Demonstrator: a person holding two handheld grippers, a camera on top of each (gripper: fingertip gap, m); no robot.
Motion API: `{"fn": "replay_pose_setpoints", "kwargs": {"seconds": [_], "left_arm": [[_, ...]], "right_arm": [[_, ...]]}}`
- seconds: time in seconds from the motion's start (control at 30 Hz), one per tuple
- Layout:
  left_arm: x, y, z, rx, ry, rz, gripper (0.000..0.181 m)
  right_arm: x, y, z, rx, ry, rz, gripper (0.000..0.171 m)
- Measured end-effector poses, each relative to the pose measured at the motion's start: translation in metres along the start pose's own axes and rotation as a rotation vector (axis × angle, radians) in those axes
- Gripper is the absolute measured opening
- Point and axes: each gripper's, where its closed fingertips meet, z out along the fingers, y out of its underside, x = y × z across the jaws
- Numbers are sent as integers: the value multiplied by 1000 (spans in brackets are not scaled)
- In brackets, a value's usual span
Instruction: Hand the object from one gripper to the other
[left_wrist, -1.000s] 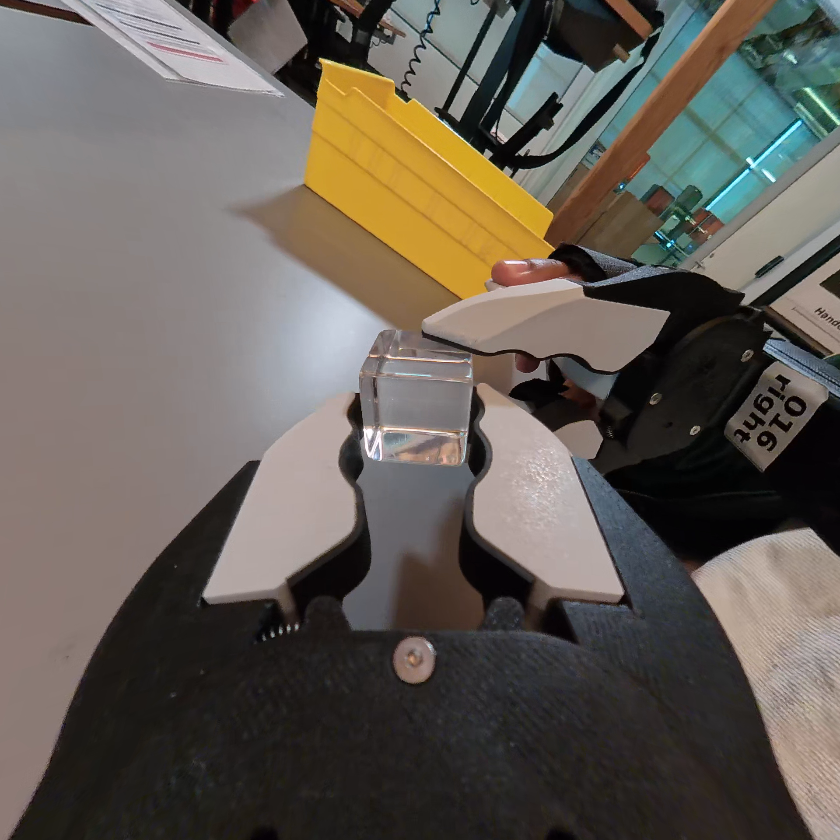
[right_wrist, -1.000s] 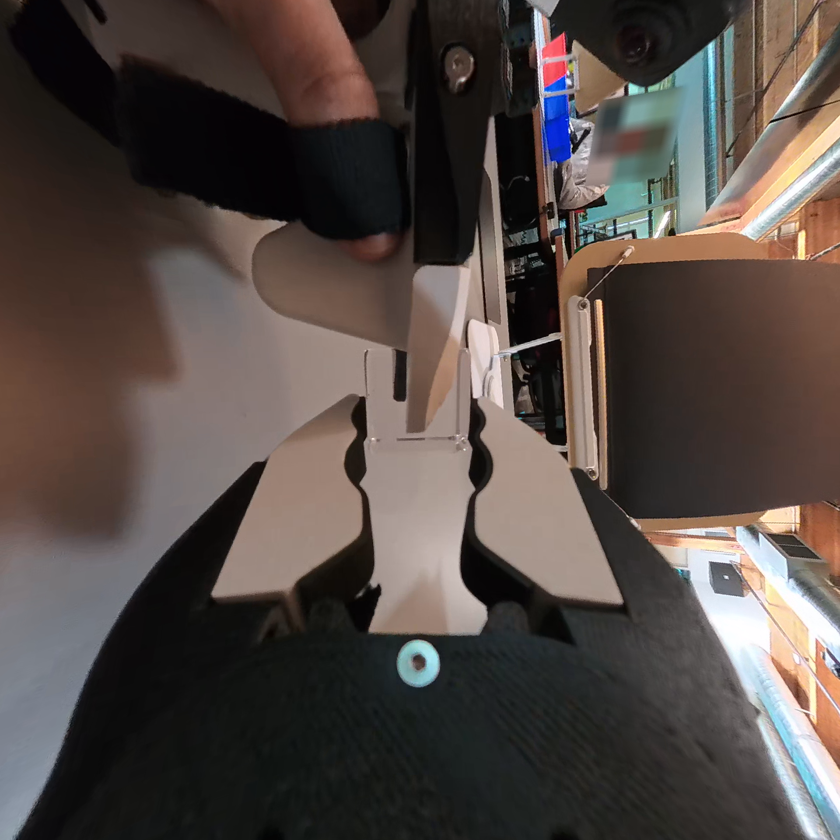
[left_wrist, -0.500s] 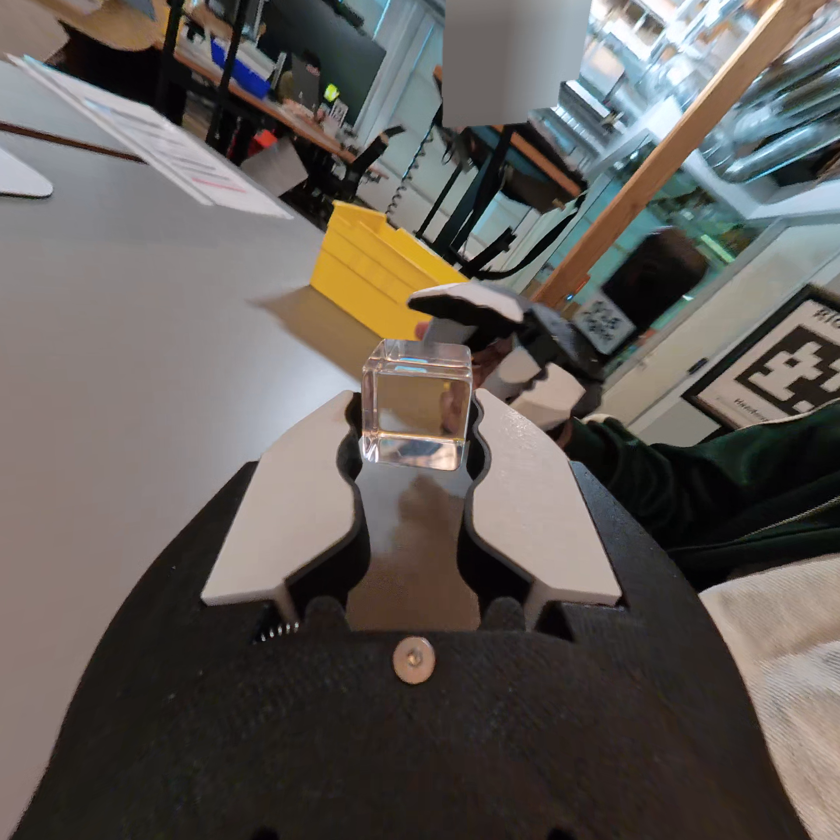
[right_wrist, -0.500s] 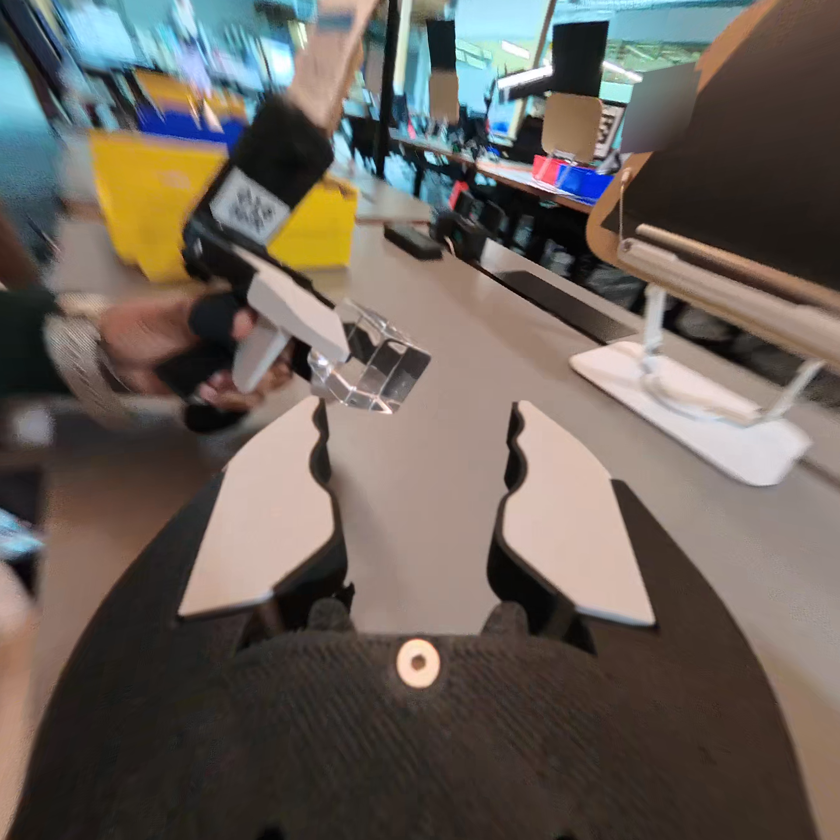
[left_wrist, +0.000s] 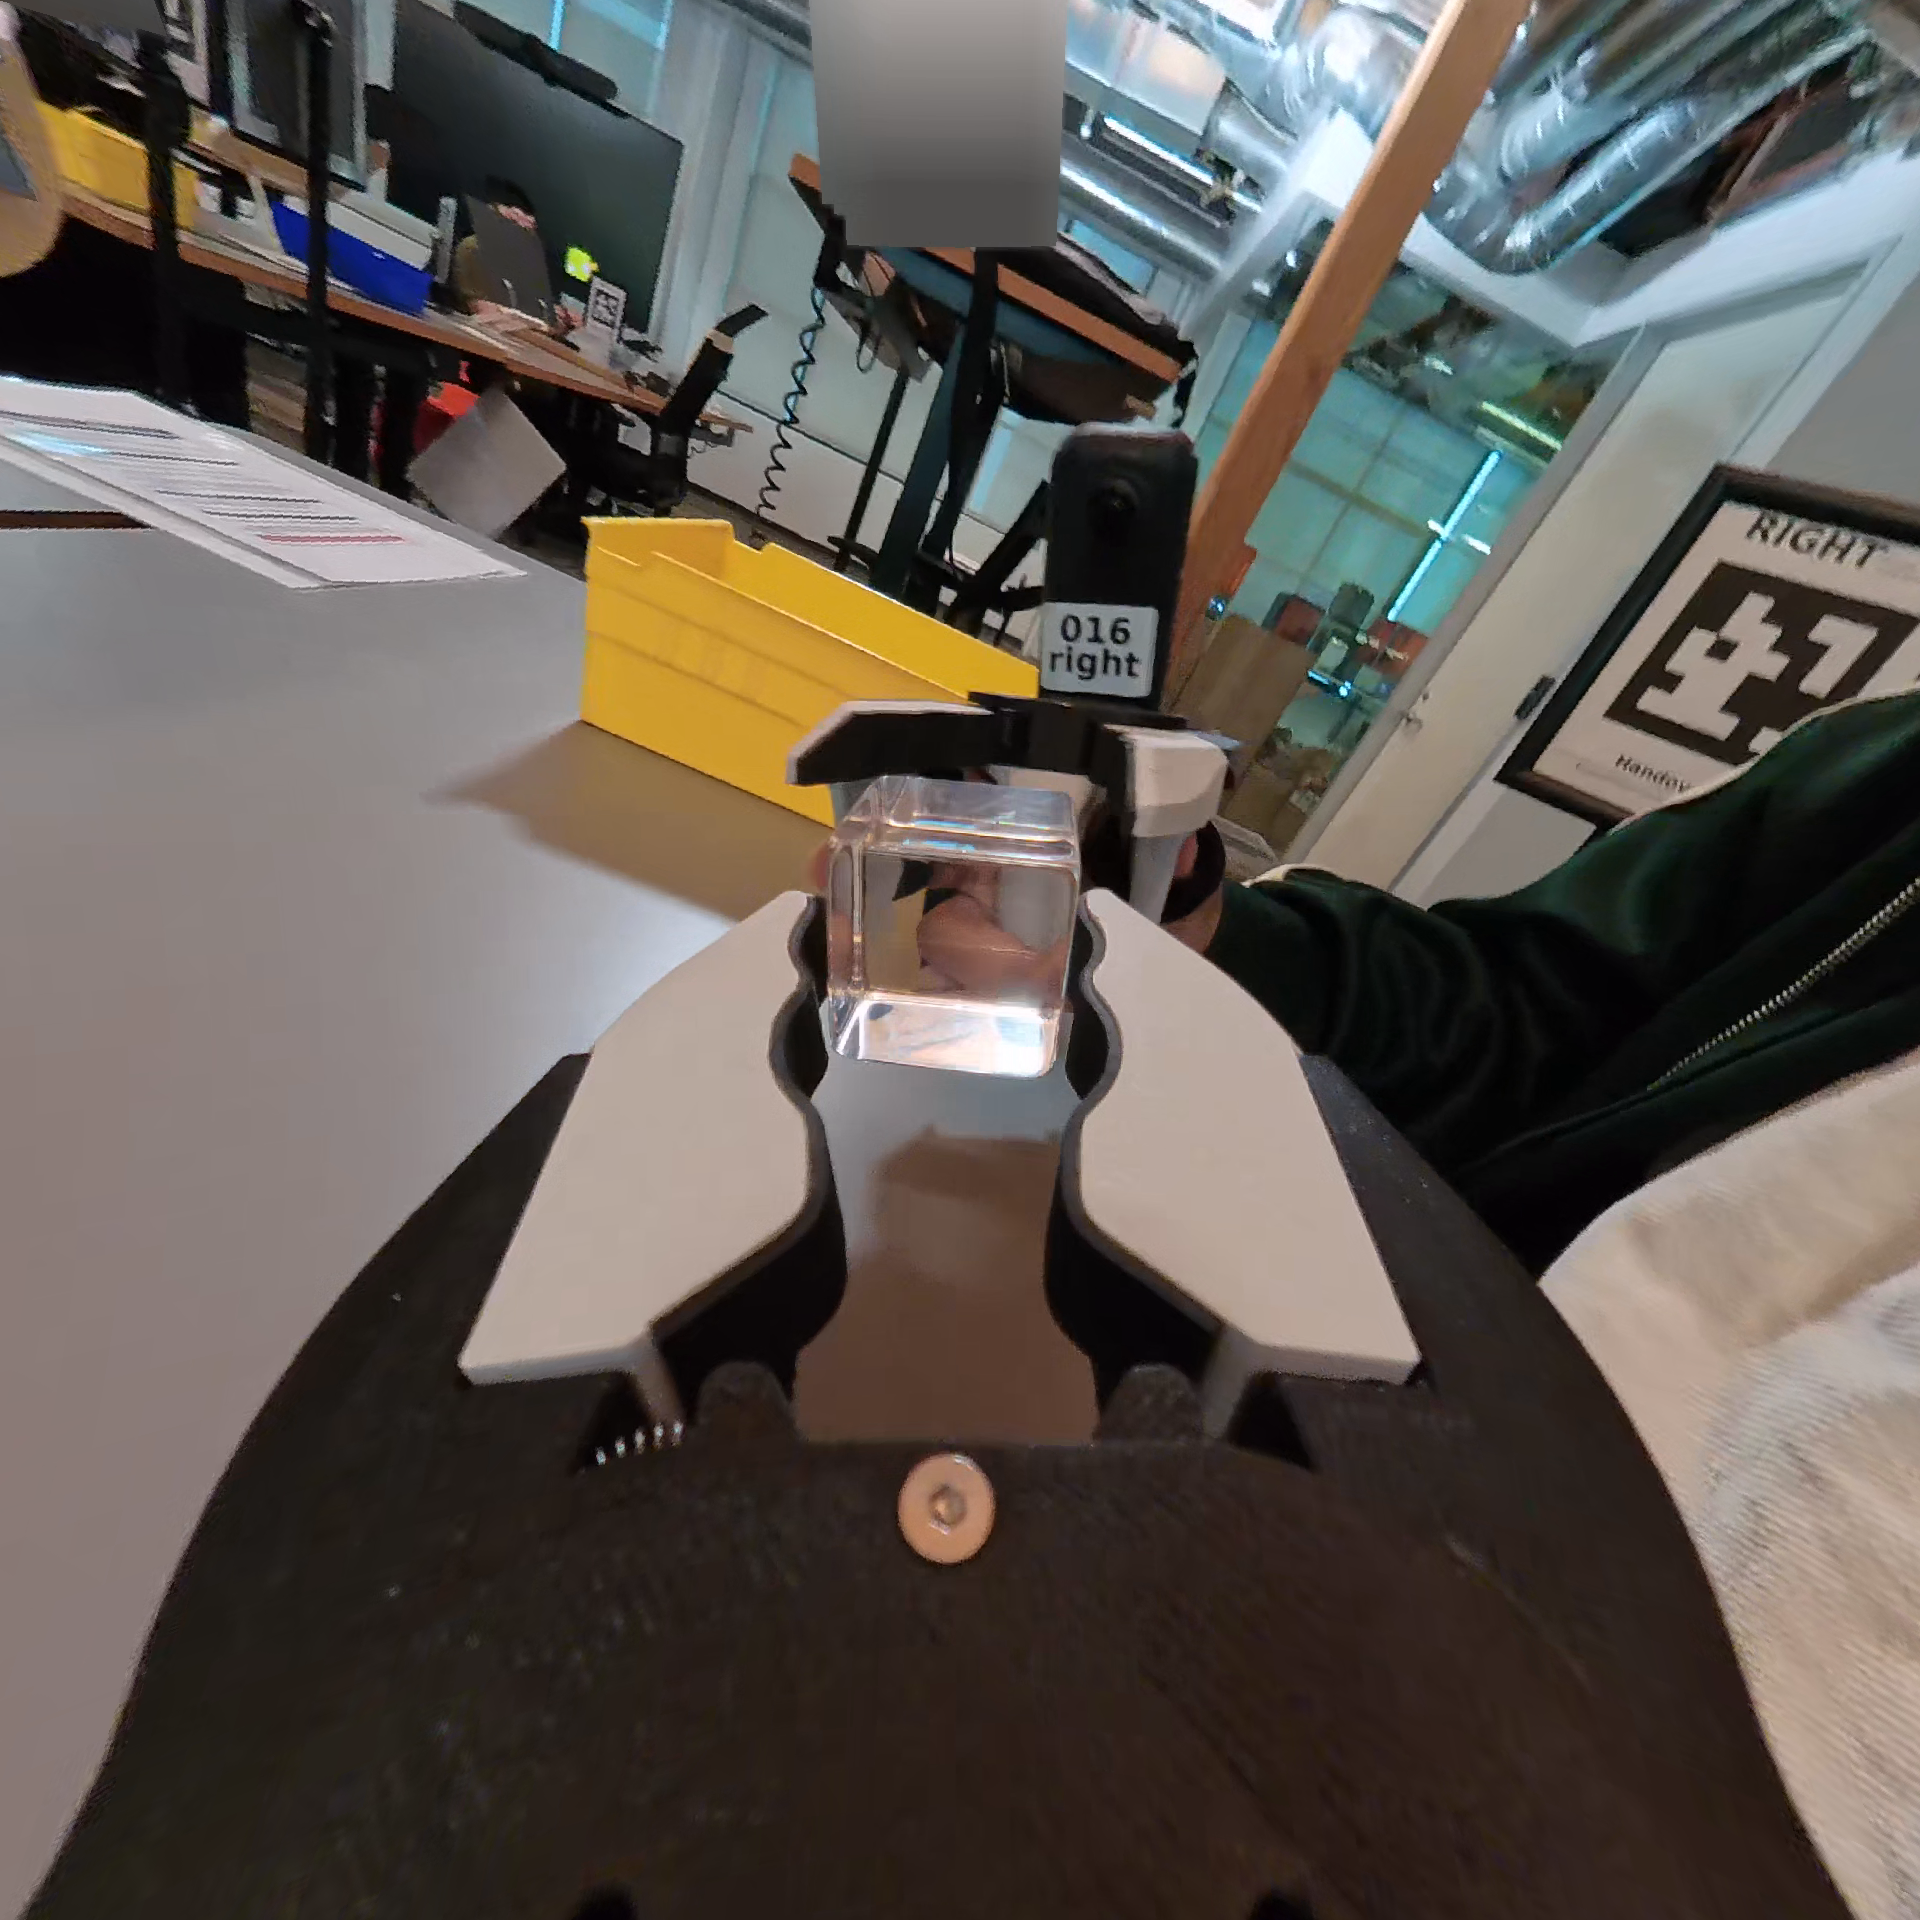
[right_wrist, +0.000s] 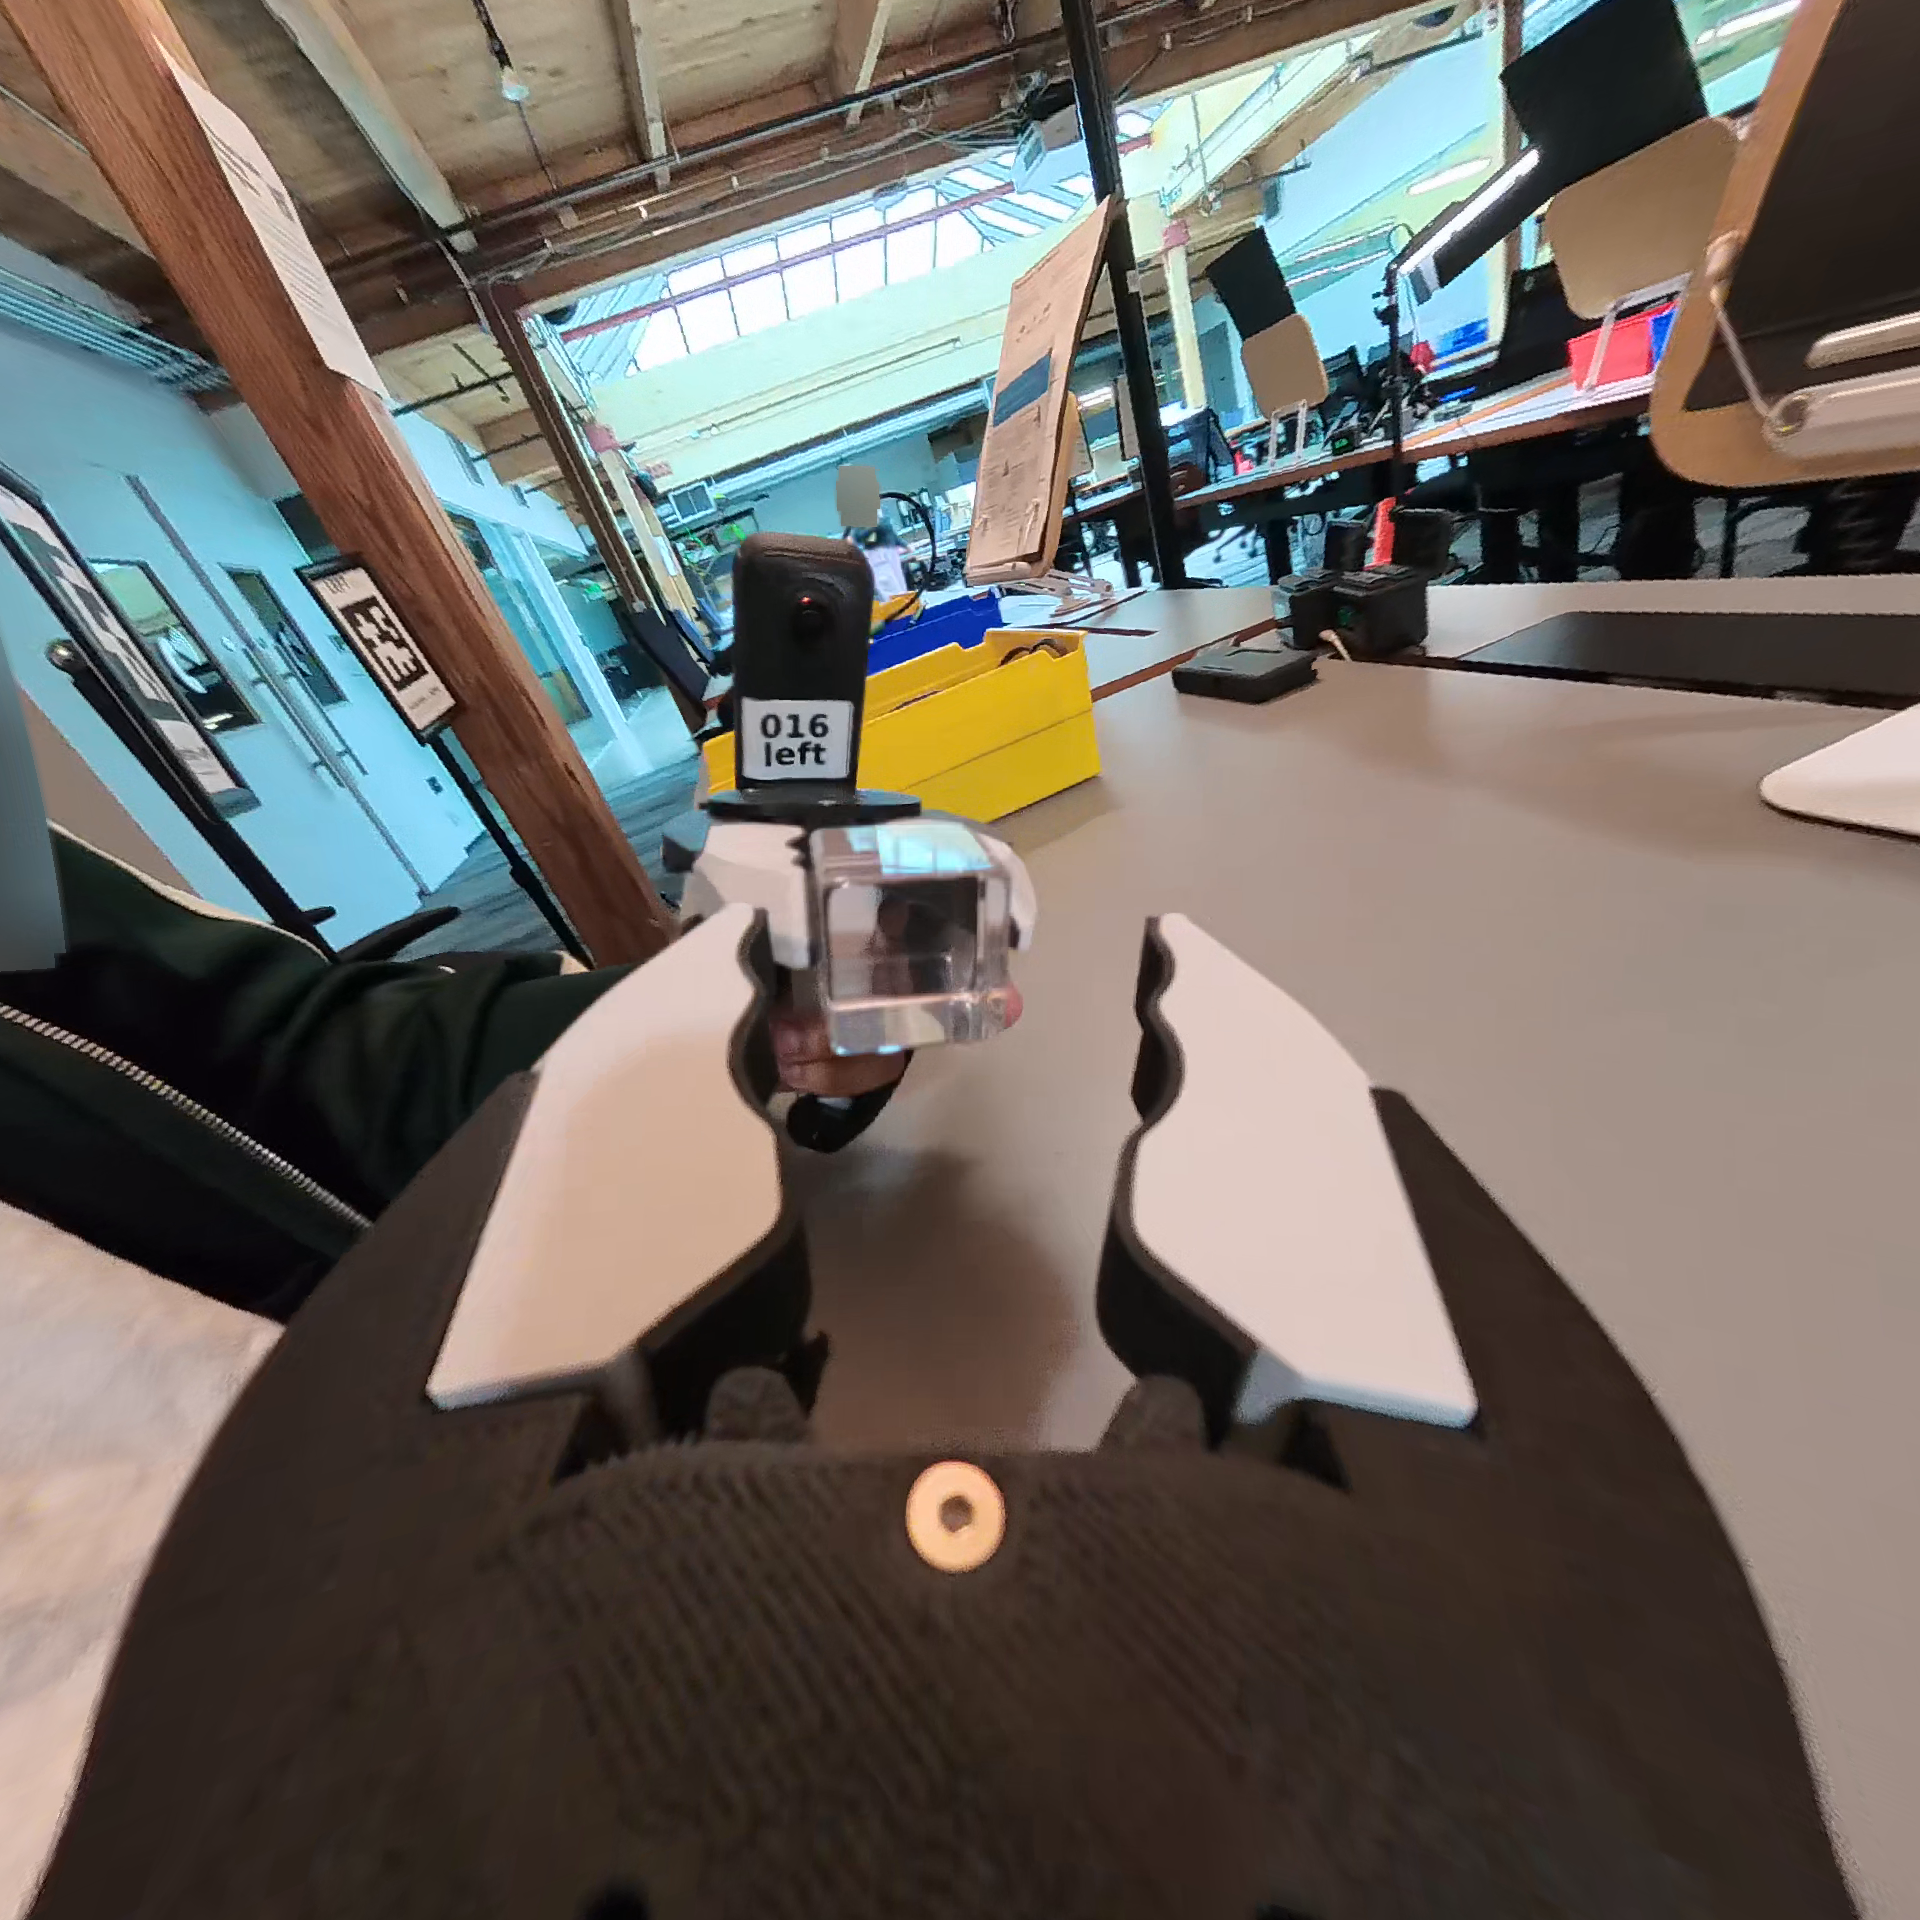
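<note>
While the clear cube (left_wrist: 951, 940) sits pinched between the tips of the left gripper (left_wrist: 951, 966), it hangs in the air above the grey table (left_wrist: 291, 852), touching nothing but the two white fingers (left_wrist: 686, 1132) that press on its sides. In the right wrist view the same cube (right_wrist: 904, 961) shows head-on, held out by the left gripper (right_wrist: 899, 935), with part of a hand (right_wrist: 831, 1060) visible below and behind it.

The right gripper (right_wrist: 948, 997) faces it with its fingers (right_wrist: 1278, 1164) spread wide and nothing between them. The cube lies beyond its tips, nearer the left-hand finger in that view, and does not touch either one. In the left wrist view the right gripper (left_wrist: 1003, 774) appears just behind the cube, seen end-on, with a black camera (left_wrist: 1117, 551) standing on top of it and a dark green sleeve (left_wrist: 1507, 987) running off to the right.

A yellow bin (left_wrist: 748, 665) rests on the table farther back, well apart from both grippers, and a printed sheet (left_wrist: 239, 509) lies flat at the far left. A wooden post (right_wrist: 343, 468) rises behind the left gripper in the right wrist view.
</note>
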Motion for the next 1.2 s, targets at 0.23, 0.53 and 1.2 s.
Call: {"fn": "replay_pose_setpoints", "kwargs": {"seconds": [0.23, 0.53, 1.2], "left_arm": [[8, 11, 10, -55, 15, 48, 43], [3, 4, 5, -20, -27, 84, 43], [0, -7, -1, 62, 11, -29, 43]], "right_arm": [[-5, 2, 1, -10, -43, 25, 63], [-4, 2, 0, -4, -57, 69, 60], [-10, 15, 7, -81, -50, -48, 58]]}}
